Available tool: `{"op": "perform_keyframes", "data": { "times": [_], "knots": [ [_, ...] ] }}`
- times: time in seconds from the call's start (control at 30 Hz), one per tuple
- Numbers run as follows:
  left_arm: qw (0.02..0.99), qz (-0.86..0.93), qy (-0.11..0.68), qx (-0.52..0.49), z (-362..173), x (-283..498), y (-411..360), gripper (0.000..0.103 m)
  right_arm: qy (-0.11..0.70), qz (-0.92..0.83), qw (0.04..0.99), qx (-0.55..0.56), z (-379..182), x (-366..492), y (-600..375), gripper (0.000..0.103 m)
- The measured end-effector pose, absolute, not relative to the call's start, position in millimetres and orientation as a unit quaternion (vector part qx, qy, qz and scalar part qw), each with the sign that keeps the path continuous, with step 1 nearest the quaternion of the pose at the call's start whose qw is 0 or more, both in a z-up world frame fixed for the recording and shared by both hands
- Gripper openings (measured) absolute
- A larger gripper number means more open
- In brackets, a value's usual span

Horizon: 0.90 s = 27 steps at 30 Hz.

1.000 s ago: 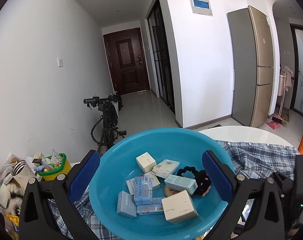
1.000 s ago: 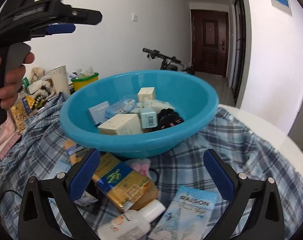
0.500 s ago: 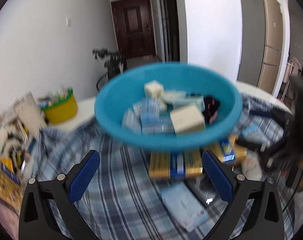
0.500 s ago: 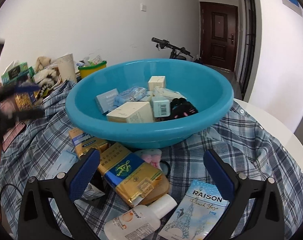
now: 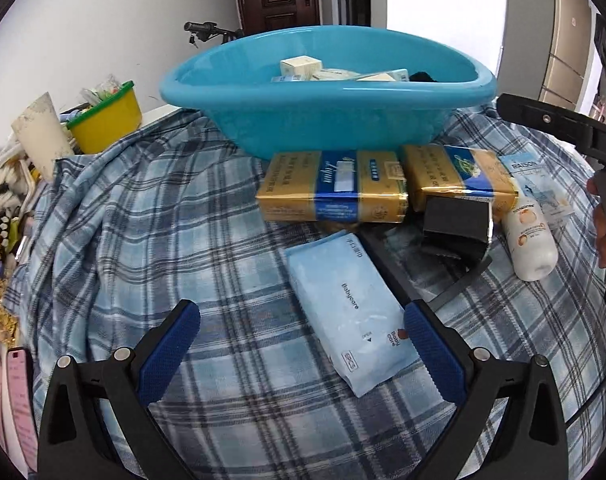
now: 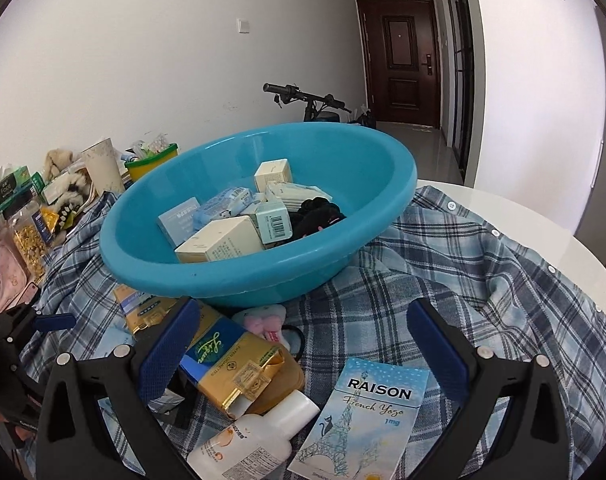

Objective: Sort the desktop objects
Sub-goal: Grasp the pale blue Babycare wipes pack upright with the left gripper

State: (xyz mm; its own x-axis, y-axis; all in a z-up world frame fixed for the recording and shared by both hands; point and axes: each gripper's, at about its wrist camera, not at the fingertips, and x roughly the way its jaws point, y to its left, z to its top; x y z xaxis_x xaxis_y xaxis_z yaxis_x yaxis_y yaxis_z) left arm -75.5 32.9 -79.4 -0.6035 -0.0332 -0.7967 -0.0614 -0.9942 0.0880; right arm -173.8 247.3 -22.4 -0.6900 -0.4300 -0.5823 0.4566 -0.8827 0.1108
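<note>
Both grippers wide open, nothing held. L gripper [image 5: 301, 344]: wipes pack [image 5: 349, 308] between fingers, blue basin [image 5: 327, 120] ahead. R gripper [image 6: 303, 344]: gold carton [image 6: 239, 364] by L finger.

A bright turquoise basin [image 6: 263, 264] sits on blue, white and navy plaid cloth [image 5: 163, 220]. Two cartons [image 5: 335, 192] are gold with royal-blue bands. The wipes pack [image 5: 351, 308] is pale icy blue, the bottle [image 5: 531, 240] white with an orange print, and the tub [image 5: 107, 120] yellow with a green rim. Both grippers carry blue pads [image 5: 169, 352] on black frames.
</note>
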Motion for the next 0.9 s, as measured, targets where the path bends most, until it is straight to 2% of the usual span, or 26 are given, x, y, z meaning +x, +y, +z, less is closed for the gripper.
{"op": "perform_keyframes", "data": {
  "times": [0.17, 0.3, 0.5, 0.6, 0.67, 0.8, 0.9],
  "knots": [
    [-0.017, 0.893, 0.057, -0.446, -76, -72, 23, 0.103, 0.023, -0.918, 0.247, 0.309, -21, -171, 246, 0.103],
    [0.012, 0.895, 0.041, -0.444, -73, -69, 29, 0.103, 0.018, -0.918, 0.249, 0.308, -20, -171, 247, 0.103],
    [0.024, 0.894, 0.074, -0.442, -82, -73, 54, 0.102, -0.005, -0.92, 0.241, 0.308, -19, -175, 255, 0.103],
    [0.038, 0.893, 0.055, -0.444, -85, -74, 52, 0.096, -0.015, -0.925, 0.222, 0.307, -9, -175, 270, 0.103],
    [0.037, 0.891, 0.049, -0.45, -88, -75, 51, 0.086, -0.007, -0.93, 0.209, 0.301, 0, -167, 281, 0.103],
    [0.036, 0.889, 0.025, -0.456, -95, -76, 45, 0.08, -0.005, -0.933, 0.202, 0.297, 7, -145, 298, 0.103],
    [0.037, 0.892, 0.012, -0.45, -94, -75, 42, 0.068, 0.009, -0.937, 0.188, 0.293, 6, -123, 306, 0.103]
  ]
}}
